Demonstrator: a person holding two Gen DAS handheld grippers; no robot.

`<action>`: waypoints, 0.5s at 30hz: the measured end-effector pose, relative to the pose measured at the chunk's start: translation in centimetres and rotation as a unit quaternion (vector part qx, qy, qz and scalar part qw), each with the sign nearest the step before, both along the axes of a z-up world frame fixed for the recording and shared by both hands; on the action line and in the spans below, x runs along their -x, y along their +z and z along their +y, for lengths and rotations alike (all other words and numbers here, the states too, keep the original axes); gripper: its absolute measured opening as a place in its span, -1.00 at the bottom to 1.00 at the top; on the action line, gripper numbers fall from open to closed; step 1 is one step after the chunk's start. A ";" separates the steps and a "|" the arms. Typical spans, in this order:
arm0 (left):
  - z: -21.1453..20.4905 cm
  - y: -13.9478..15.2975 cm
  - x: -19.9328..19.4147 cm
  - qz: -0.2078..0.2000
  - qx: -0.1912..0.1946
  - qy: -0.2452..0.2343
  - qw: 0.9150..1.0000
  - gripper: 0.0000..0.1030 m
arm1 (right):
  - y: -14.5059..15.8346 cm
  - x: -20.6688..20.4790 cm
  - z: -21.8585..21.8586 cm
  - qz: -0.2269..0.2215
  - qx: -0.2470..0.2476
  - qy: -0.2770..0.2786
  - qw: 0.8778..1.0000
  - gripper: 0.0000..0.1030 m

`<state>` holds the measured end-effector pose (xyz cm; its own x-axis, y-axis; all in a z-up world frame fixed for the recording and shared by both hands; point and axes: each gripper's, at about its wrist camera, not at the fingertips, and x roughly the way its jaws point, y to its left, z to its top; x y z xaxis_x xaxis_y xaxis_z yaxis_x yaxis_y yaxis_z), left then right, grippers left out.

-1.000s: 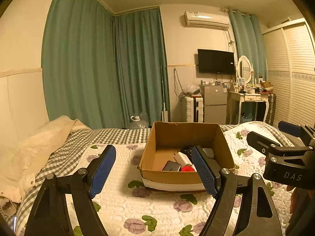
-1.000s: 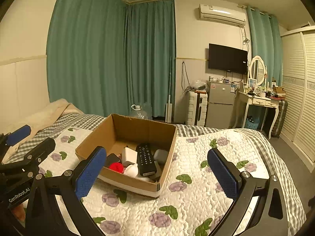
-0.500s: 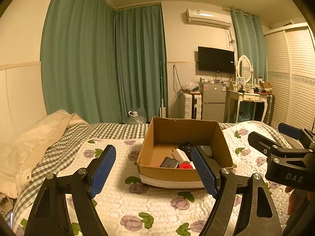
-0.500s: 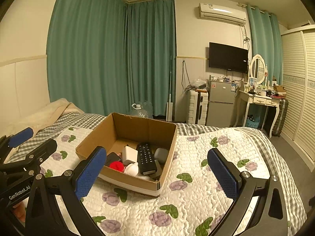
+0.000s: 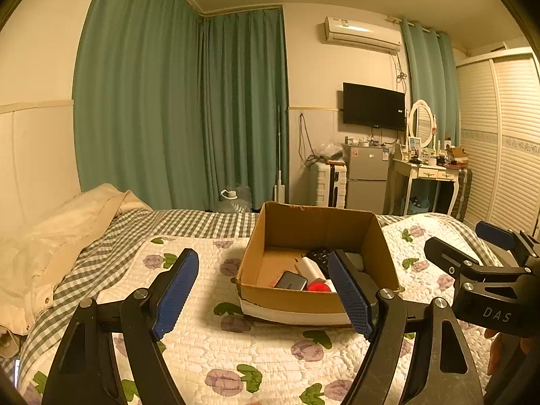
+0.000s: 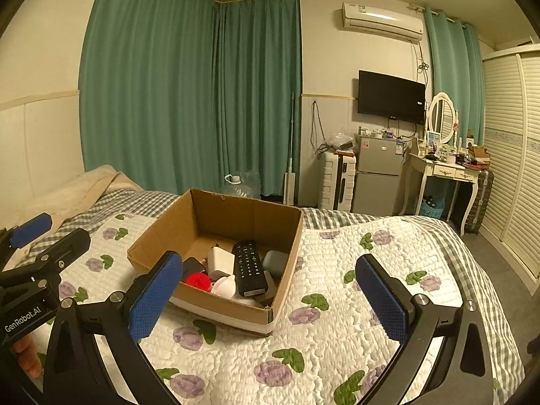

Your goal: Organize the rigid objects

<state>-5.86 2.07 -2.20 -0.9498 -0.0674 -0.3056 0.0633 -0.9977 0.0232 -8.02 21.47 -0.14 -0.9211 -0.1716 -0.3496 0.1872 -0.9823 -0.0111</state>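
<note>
The left gripper (image 5: pixel 263 290) hangs above the quilt with its 2 blue-padded fingers spread wide and nothing between them; its right pad (image 5: pixel 351 298) overlaps the near right corner of the cardboard box (image 5: pixel 293 298) in that view. The right gripper (image 6: pixel 270 298) is likewise wide open and empty, its left pad (image 6: pixel 152 298) covering part of the box's near wall, its other finger out over bare quilt.

The open box sits on the floral quilt (image 6: pixel 337 337) between the 2 grippers and slightly ahead of them. Inside lie a black remote control (image 6: pixel 249 268), a white adapter (image 6: pixel 221 261), a red fuzzy ball (image 6: pixel 198 280), a grey case (image 6: pixel 275 261), a dark flat device (image 5: pixel 291 280) and a white rounded item (image 6: pixel 224 285), packed together toward the near right side.

Beyond the bed stand green curtains (image 6: pixel 189 101), a wall television (image 6: pixel 391 98), a small fridge (image 6: pixel 376 180), a white suitcase (image 6: pixel 337 182) and a dressing table (image 6: pixel 445 168). A cream blanket (image 5: pixel 60 236) is bunched at the left.
</note>
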 end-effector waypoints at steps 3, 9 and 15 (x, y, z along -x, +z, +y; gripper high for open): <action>0.0 0.0 0.0 -0.001 0.003 -0.003 1.000 0.59 | -0.1 0.1 -0.1 -0.001 -0.001 0.000 1.000 1.00; 0.1 -0.1 0.0 -0.004 0.003 -0.005 1.000 0.59 | -0.2 0.1 0.0 -0.002 -0.001 -0.002 1.000 1.00; 0.0 -0.1 0.0 -0.005 0.003 -0.005 1.000 0.59 | -0.2 0.1 0.0 -0.002 -0.001 -0.003 1.000 1.00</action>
